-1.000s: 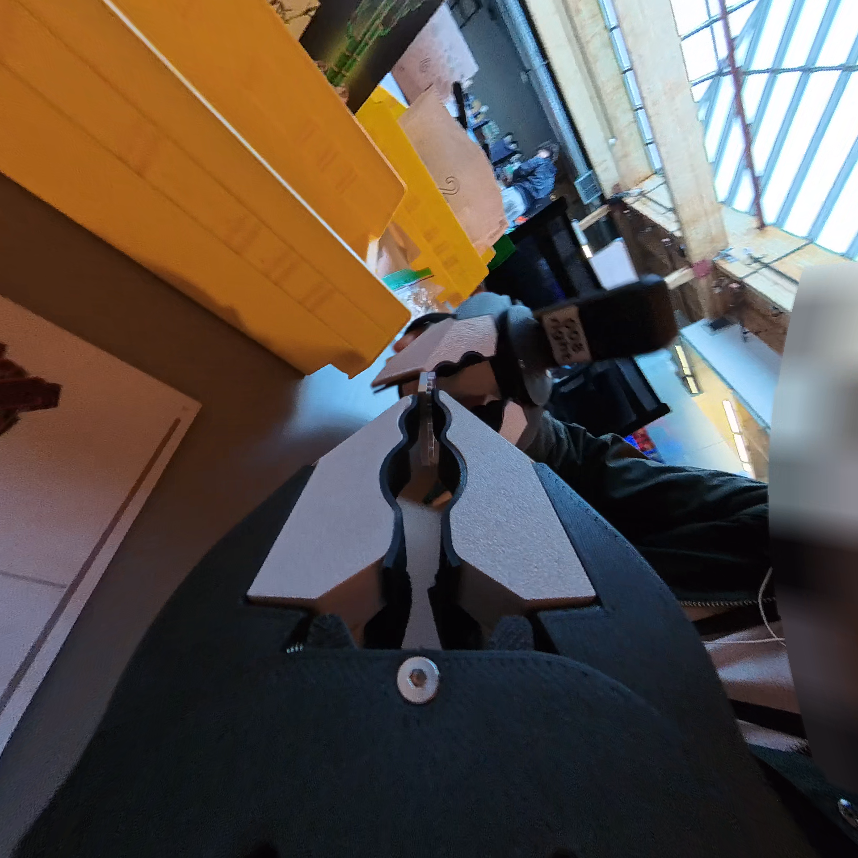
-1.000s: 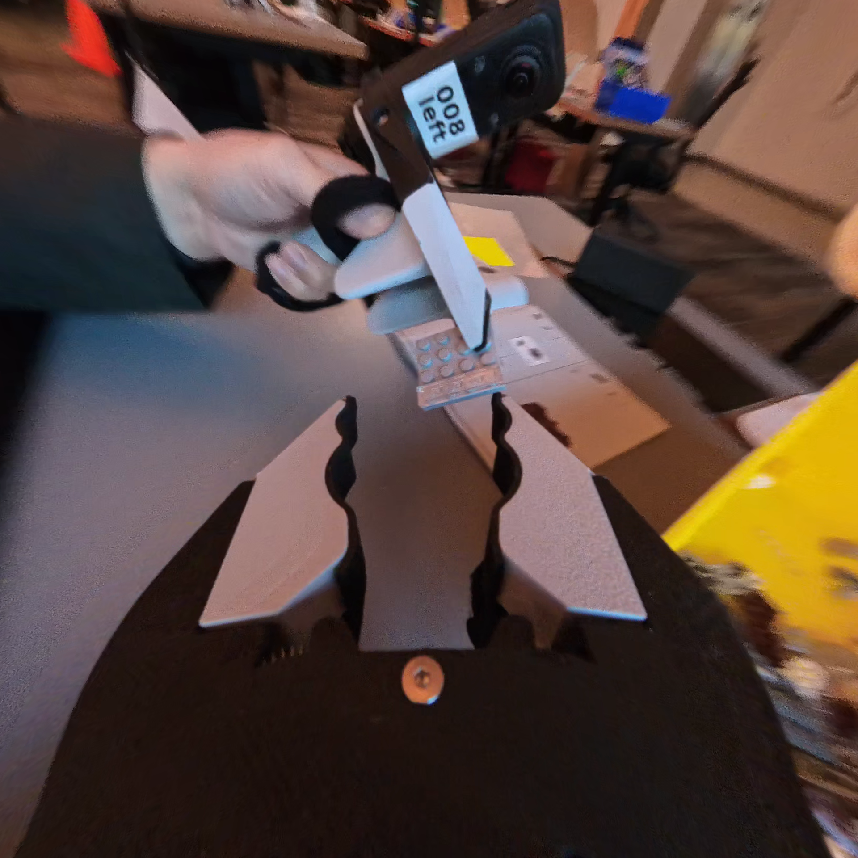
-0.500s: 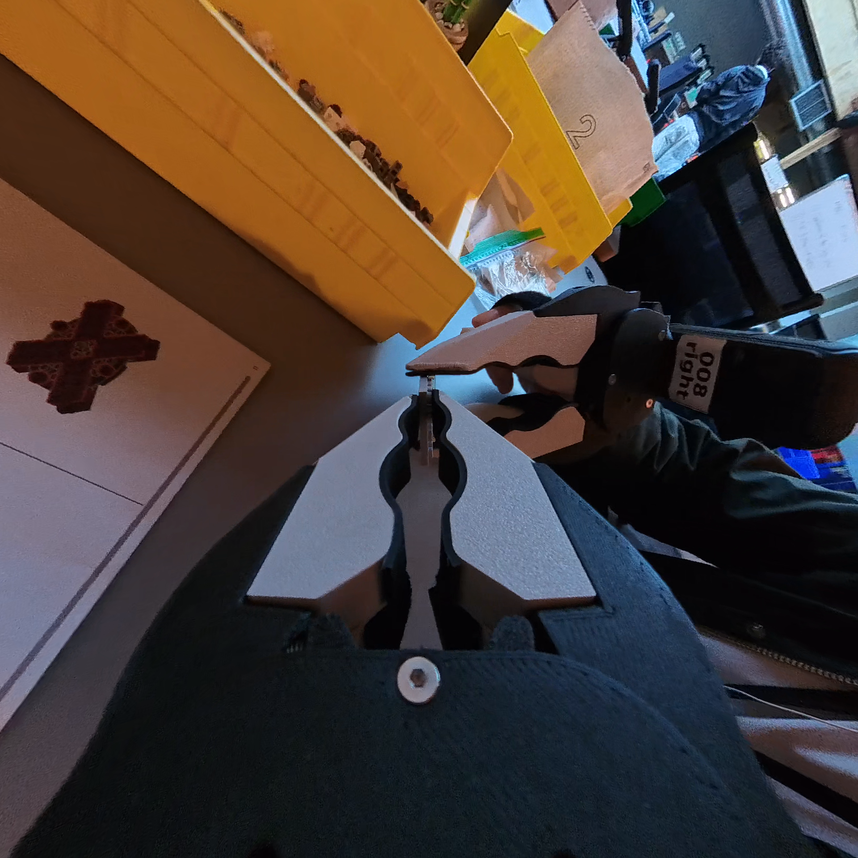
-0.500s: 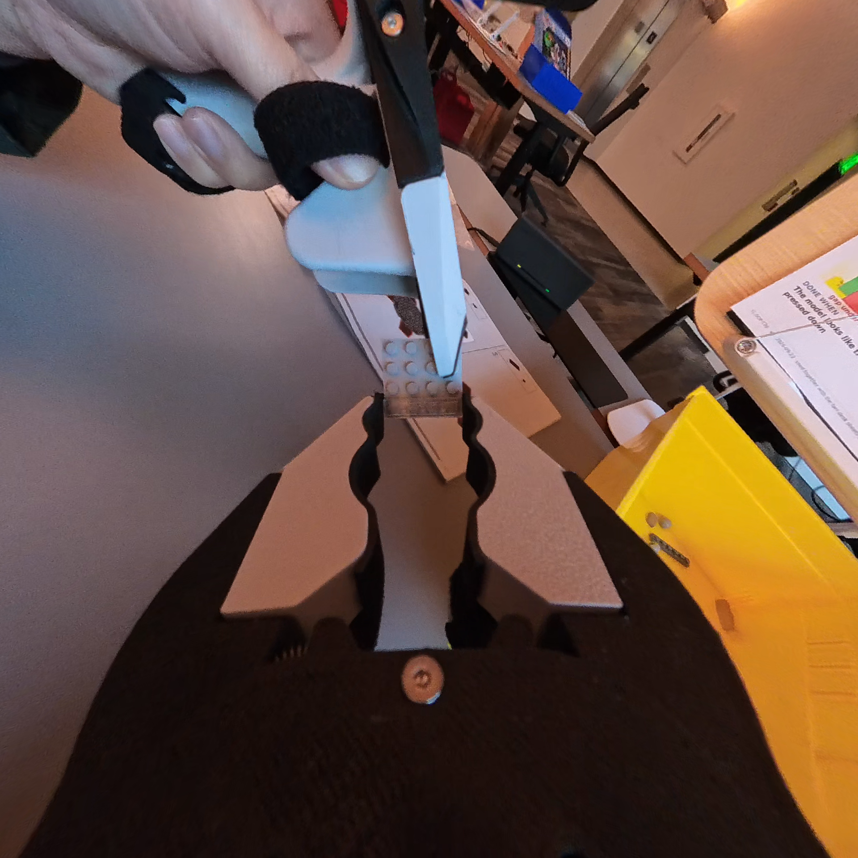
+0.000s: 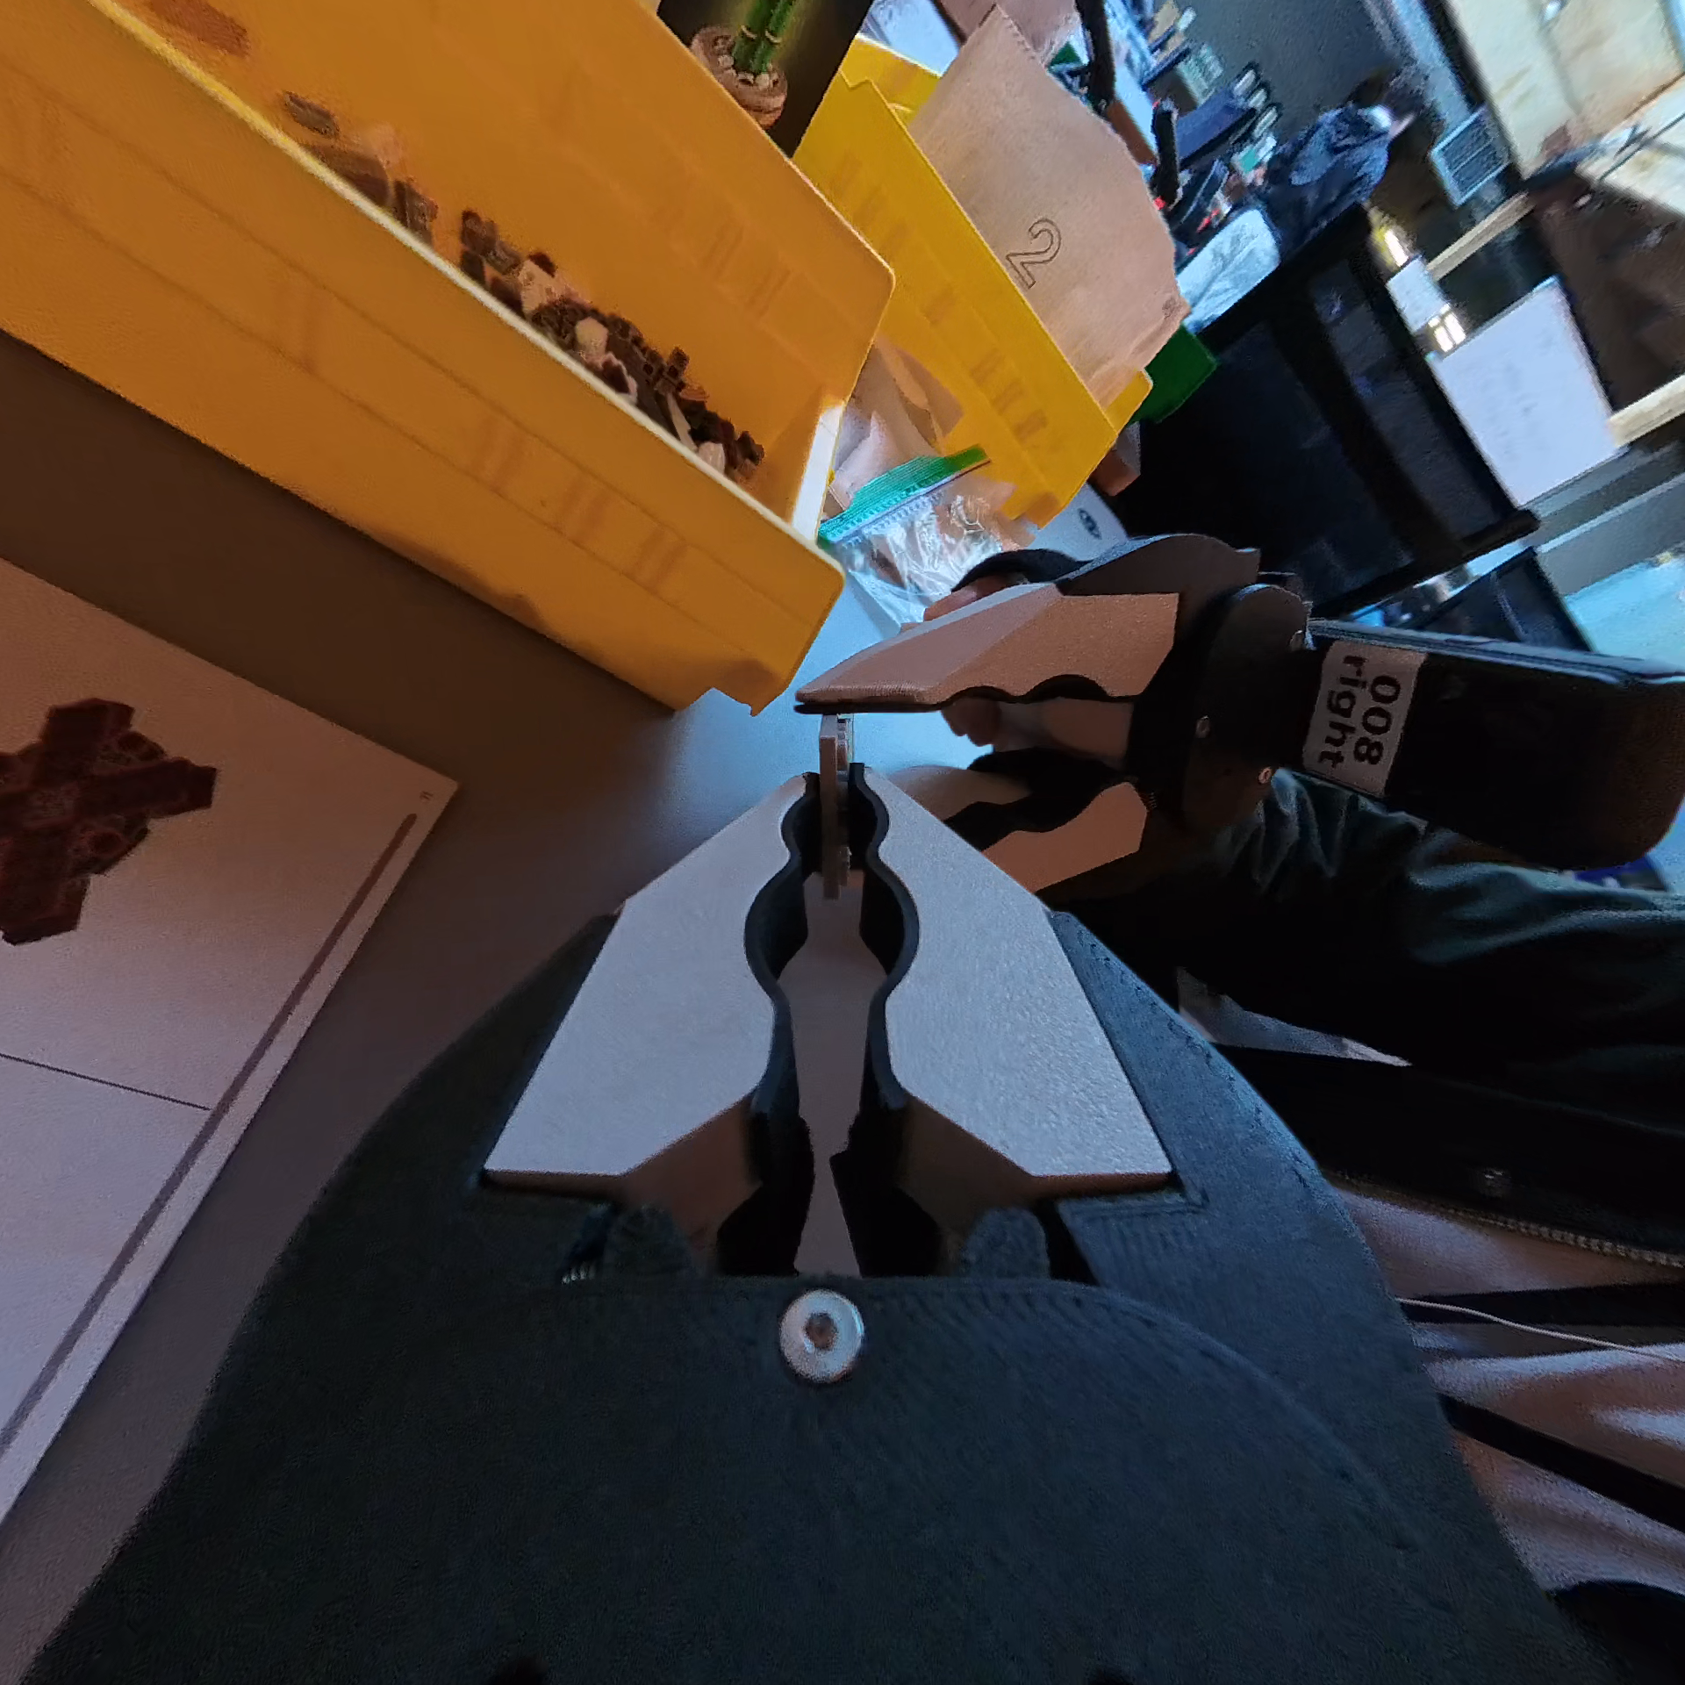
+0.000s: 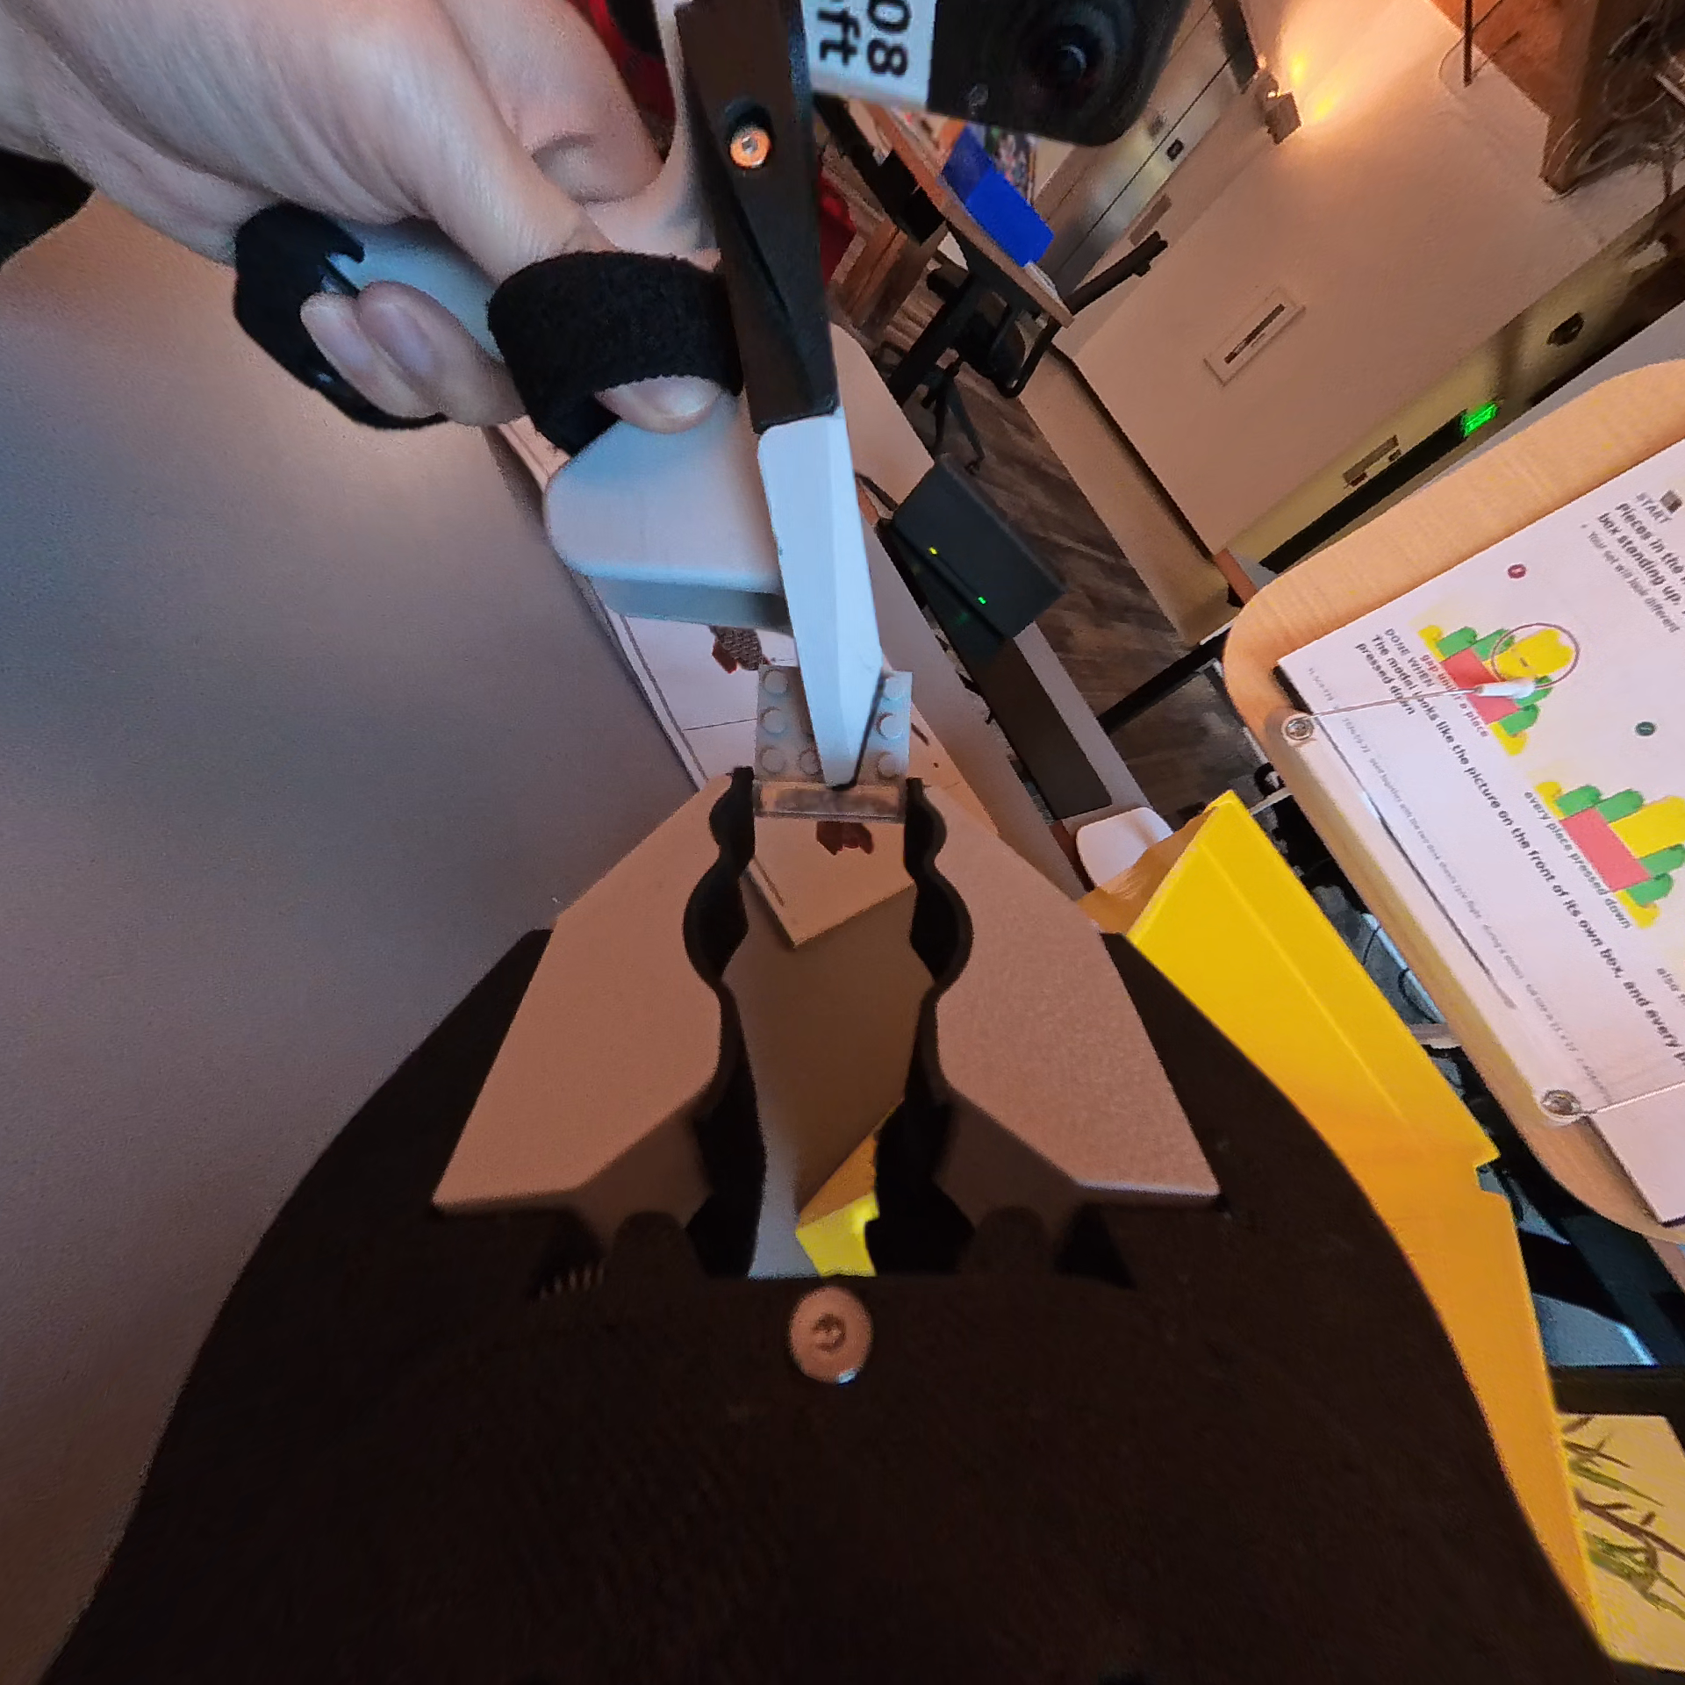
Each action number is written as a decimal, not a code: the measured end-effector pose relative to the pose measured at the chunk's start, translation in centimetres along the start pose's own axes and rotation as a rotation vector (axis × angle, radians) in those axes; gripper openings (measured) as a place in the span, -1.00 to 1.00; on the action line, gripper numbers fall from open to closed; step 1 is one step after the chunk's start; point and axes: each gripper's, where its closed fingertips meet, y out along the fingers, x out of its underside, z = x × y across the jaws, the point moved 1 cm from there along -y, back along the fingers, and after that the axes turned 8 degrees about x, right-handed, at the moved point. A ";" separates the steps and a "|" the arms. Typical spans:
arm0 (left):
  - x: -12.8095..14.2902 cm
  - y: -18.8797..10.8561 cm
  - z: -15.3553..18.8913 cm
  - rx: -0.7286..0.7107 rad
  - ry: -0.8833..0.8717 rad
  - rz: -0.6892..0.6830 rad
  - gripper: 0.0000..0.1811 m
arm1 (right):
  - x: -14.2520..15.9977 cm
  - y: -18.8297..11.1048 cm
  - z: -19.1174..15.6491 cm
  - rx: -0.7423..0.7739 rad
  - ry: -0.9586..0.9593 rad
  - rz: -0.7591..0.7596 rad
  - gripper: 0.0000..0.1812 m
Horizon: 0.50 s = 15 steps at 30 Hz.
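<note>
Apparently both hand-held grippers (image 5: 834, 791) (image 6: 825, 795) on plate (image 6: 784, 720).

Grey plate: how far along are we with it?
Done: the grey plate is off the table, clamped in the left tool. In hand: the right tool brackets its near edge; whether it grips is unclear. Left: the plate is joined to nothing yet; brown pieces lie in the yellow bin.

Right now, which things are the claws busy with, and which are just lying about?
Busy:
- left claw, shut on the grey plate
- right claw, fingertips at the plate's two ends

Lying about:
- yellow bin of brown pieces
- white picture sheet
- paper bag
- clear bag
</note>
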 end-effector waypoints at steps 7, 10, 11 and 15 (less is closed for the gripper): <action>-0.2 -0.1 0.6 -0.067 0.093 -0.044 -0.97 | -0.5 -0.4 0.2 0.008 0.001 0.023 -0.65; -0.4 -0.2 1.2 -0.111 0.154 -0.065 -0.97 | -0.9 -0.6 0.5 0.007 0.016 0.055 -0.64; -0.4 -0.2 1.2 -0.122 0.161 -0.066 -0.97 | -0.9 -0.6 0.5 0.013 0.006 0.052 -0.64; -0.1 -0.2 0.9 -0.133 0.170 -0.095 -0.97 | -0.6 -0.6 0.2 0.000 0.003 0.043 -0.64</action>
